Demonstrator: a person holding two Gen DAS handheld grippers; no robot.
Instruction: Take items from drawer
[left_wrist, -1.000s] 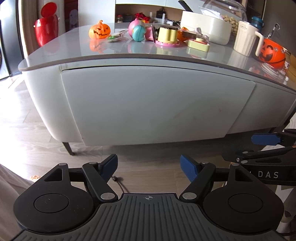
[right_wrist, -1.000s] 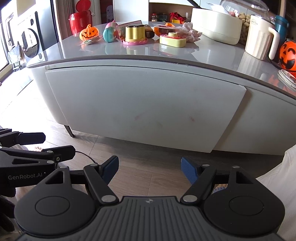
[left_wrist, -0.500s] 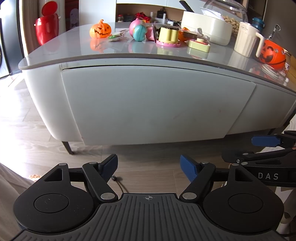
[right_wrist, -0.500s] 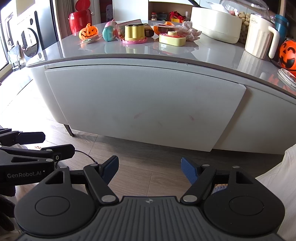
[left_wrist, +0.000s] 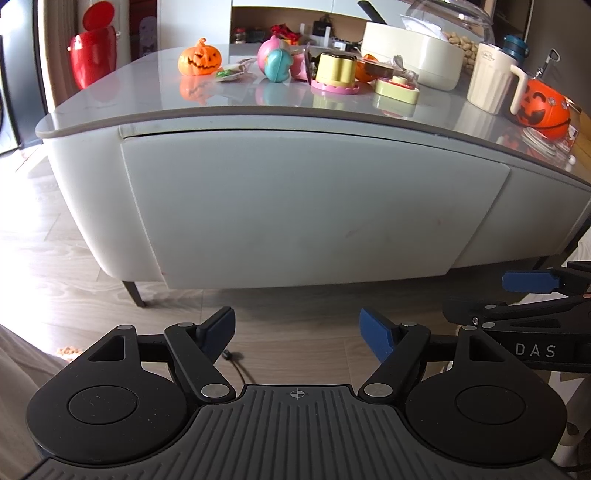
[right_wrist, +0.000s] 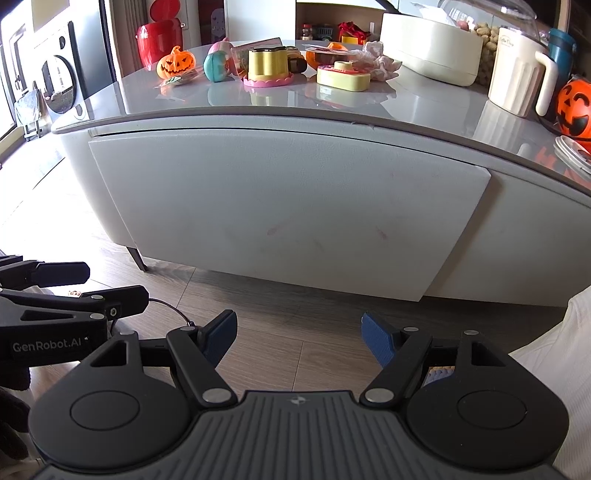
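Note:
The wide white drawer front (left_wrist: 306, 206) of a low cabinet faces me, closed, with only a thin gap under the grey top; it fills the right wrist view too (right_wrist: 288, 206). My left gripper (left_wrist: 297, 332) hangs open over the wooden floor in front of the drawer, nothing between its blue pads. My right gripper (right_wrist: 299, 334) is likewise open and empty, a little way back from the drawer. Each gripper shows at the edge of the other's view. The drawer's contents are hidden.
On the grey tabletop (left_wrist: 147, 99) stand toys: a small orange pumpkin (left_wrist: 199, 59), a yellow and pink cake toy (left_wrist: 335, 72), a cream jug (left_wrist: 495, 81), a pumpkin bucket (left_wrist: 543, 107) and a large white pot (left_wrist: 413, 55). A thin cable (left_wrist: 236, 363) lies on the floor.

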